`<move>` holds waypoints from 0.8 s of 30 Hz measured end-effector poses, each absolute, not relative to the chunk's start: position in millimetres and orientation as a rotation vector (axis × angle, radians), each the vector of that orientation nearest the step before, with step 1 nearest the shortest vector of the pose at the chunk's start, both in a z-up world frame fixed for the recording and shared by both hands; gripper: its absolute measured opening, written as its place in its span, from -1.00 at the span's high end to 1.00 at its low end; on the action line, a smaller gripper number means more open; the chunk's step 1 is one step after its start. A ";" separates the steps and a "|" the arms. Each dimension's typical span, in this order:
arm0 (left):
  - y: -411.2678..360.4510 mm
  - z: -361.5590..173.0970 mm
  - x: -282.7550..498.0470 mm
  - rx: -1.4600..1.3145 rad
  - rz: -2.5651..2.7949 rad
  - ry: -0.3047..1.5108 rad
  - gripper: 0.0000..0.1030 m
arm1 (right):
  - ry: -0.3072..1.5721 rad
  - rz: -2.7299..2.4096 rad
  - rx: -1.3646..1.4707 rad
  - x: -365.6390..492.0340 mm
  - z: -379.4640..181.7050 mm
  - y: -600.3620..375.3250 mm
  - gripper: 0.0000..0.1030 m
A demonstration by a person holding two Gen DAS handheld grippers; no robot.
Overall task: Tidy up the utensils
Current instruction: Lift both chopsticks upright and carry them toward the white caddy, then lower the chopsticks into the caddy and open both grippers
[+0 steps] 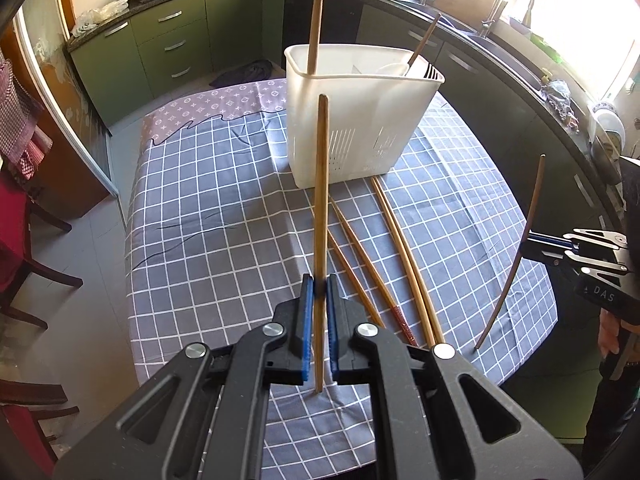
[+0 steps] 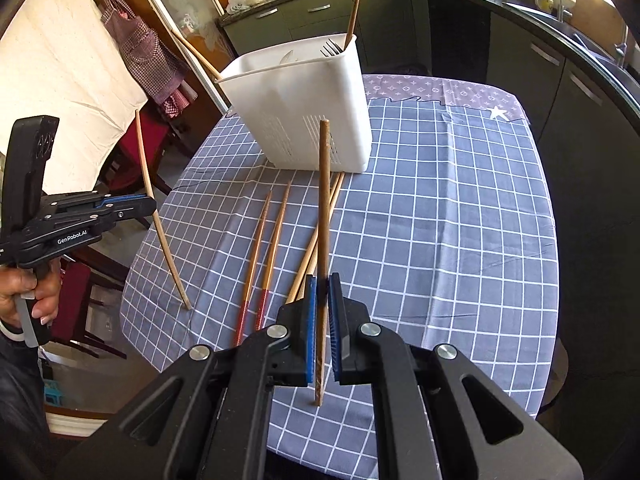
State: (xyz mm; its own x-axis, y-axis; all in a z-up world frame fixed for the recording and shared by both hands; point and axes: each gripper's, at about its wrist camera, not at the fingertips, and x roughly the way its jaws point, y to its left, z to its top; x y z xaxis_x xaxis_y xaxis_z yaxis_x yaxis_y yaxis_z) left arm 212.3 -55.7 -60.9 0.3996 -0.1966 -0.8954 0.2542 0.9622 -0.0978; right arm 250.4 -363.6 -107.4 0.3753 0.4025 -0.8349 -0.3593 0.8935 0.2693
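You are in the middle of putting chopsticks away. Your left gripper (image 1: 320, 292) is pinched tight on one light chopstick (image 1: 321, 200), standing almost straight up in the middle of the left wrist view. Your right gripper (image 2: 323, 296) is pinched tight on a darker chopstick (image 2: 324, 216), also nearly upright, in the middle of the right wrist view.

The white holder (image 1: 360, 120) stands on the checked tablecloth (image 1: 200, 200), in the upper middle of both views, well apart from both grippers.

Next, I think you need to lift each stick over the holder's rim, tip it down into a section, and then let go.

Count: two chopsticks held. Four chopsticks on the cloth (image 2: 276, 240), just below the holder; two have red ends. Two sticks already in the holder (image 1: 315, 24), plus a fork (image 2: 333, 48).
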 end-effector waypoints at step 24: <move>-52.5 -37.5 192.2 0.064 -0.303 1.069 0.87 | 0.970 0.523 0.006 226.3 -81.6 -361.7 0.86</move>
State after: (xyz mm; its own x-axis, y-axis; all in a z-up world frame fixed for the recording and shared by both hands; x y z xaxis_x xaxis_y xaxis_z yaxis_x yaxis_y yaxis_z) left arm 192.2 -52.5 -37.5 0.4436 -0.2129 -0.8705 0.2749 0.9569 -0.0940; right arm 226.3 -361.7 -81.6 0.4517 0.4263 -0.7838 -0.4212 0.8763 0.2339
